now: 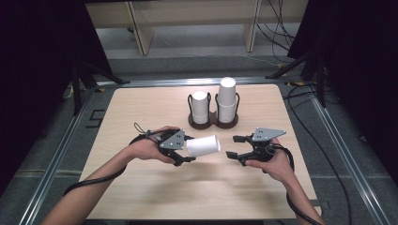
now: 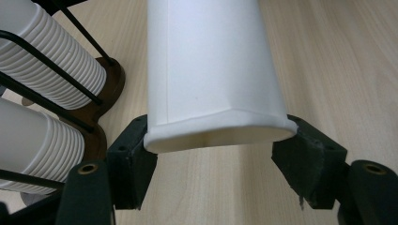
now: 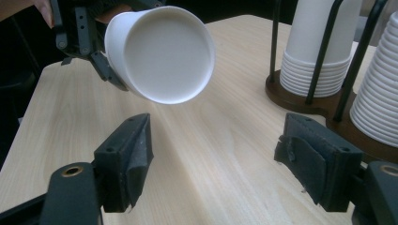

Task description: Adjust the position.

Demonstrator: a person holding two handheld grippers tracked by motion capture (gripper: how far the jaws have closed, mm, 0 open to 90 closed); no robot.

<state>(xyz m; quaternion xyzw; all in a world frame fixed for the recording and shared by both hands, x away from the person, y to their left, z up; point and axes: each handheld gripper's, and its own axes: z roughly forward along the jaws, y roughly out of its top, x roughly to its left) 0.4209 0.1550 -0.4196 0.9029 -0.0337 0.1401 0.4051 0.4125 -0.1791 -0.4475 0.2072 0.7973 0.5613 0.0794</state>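
Light wood table (image 1: 141, 197) on grey floor (image 1: 56, 140), black curtains (image 1: 42, 42) w/ cables.

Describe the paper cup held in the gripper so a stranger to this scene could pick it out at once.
On the wooden table, a dark two-slot rack near the far edge holds two stacks of white cups. In front of it, the left gripper clamps a single white paper cup by its rim end. Unlike the racked cups, it lies sideways in the air, alone, base toward the right gripper.

Wooden table (image 1: 141, 187); dark two-slot holder (image 1: 213, 123) with two white cup stacks (image 1: 227, 98); cables on floor (image 1: 277, 28).
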